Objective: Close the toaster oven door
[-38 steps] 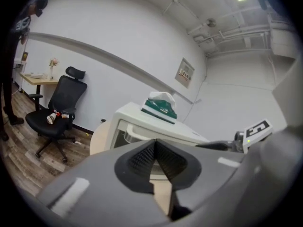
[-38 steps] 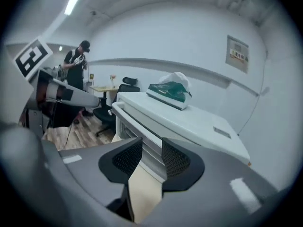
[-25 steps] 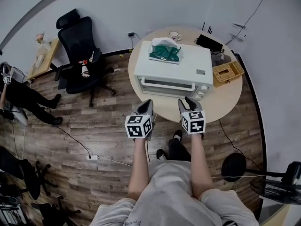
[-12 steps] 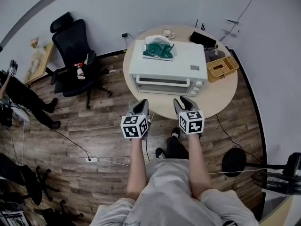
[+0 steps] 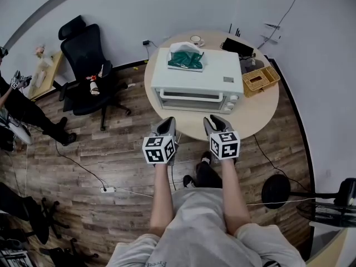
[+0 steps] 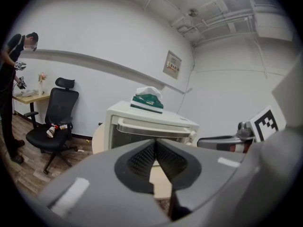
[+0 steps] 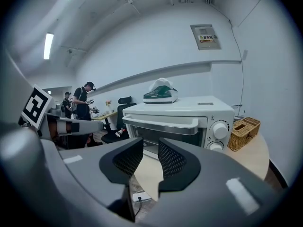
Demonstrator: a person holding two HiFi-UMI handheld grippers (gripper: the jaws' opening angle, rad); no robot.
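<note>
A white oven [image 5: 197, 74] stands on a round table [image 5: 261, 113], its door [image 5: 194, 100] shut, just ahead of both grippers. The left gripper [image 5: 168, 122] has its jaws pressed together, empty; the right gripper [image 5: 216, 121] has its jaws apart, holding nothing, having just narrowed slightly.

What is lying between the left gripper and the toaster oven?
Only bare tabletop separates the left gripper from the toaster oven; the head view shows this.

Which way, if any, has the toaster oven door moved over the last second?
No. The toaster oven door stays shut and upright against the front of the toaster oven, beside the knobs, just as a second ago.
</note>
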